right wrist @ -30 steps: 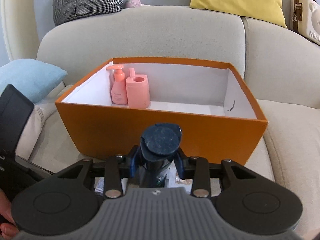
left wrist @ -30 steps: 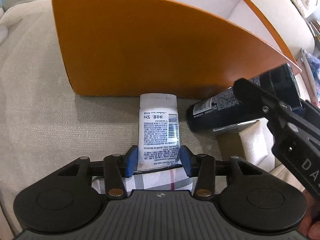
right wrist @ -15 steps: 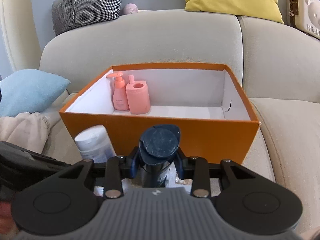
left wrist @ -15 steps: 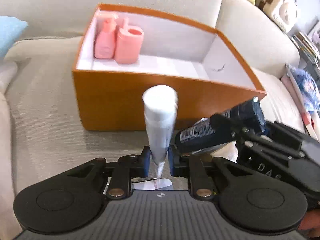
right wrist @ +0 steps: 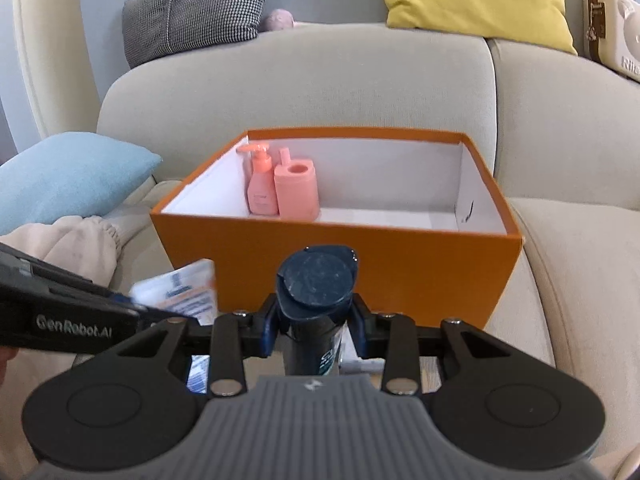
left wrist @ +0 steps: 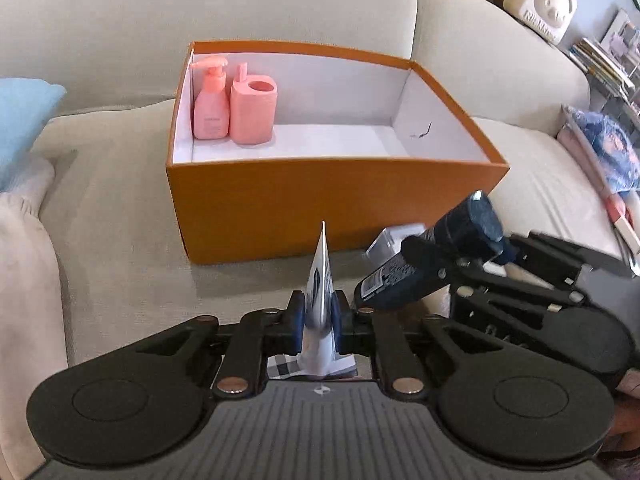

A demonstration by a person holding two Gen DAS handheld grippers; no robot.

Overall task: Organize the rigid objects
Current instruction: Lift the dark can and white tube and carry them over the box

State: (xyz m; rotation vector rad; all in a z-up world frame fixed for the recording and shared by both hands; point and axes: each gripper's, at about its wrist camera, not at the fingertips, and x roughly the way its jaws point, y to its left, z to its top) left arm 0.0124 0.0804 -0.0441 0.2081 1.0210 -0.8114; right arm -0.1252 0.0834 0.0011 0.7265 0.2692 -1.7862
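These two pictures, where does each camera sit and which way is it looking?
Left wrist view: on the left gripper, facing the orange box; its fingers pinch a white tube, right gripper alongside.
Right wrist view: on the right gripper, facing the box, clamping a dark bottle.
Both show the box, pink pump bottle and pink holder.

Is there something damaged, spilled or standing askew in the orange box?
Nothing spilled or askew. The pink pump bottle and pink holder stand upright in the far-left corner of the orange box. Only a small dark mark shows on its right inner wall.
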